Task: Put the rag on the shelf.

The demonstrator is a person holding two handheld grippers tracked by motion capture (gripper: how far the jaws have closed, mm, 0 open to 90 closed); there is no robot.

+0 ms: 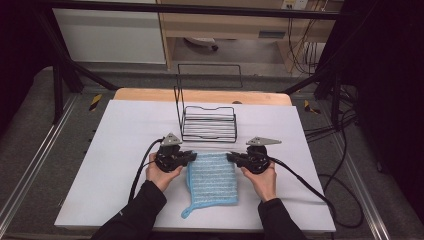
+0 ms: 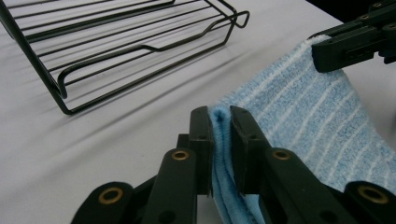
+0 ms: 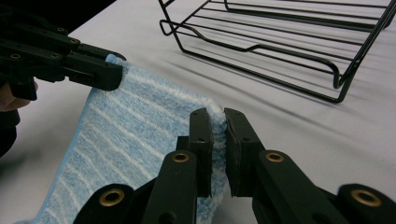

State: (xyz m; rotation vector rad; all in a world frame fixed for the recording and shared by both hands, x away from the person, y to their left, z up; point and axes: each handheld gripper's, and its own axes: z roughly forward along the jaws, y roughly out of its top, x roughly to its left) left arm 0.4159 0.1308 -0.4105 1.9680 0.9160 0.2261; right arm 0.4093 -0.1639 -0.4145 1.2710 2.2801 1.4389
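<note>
High view: your left gripper (image 1: 191,157) and right gripper (image 1: 231,157) each clamp a top corner of the blue striped terry cloth (image 1: 212,182) at frame centre; bare white tabletop (image 1: 125,150) flanks it. Left gripper view: the black wire rack (image 2: 116,42), upper left, holds nothing. Right gripper view: the rack sits upper right.

From the high view I see the white tabletop (image 1: 125,165) brightly and evenly lit from above, while the room around it sinks into near black at both sides. Shadows there are soft and short. The picture is slightly soft overall, with no glare. In the left gripper view the wire rack (image 2: 130,42) throws faint grey streaks across the white surface, and the black fingers (image 2: 201,140) close to the lens look a little blurred. In the right gripper view the towel (image 3: 135,140) pile is fairly sharp mid-frame, softening toward the bottom edge; the far corner goes dark.
</note>
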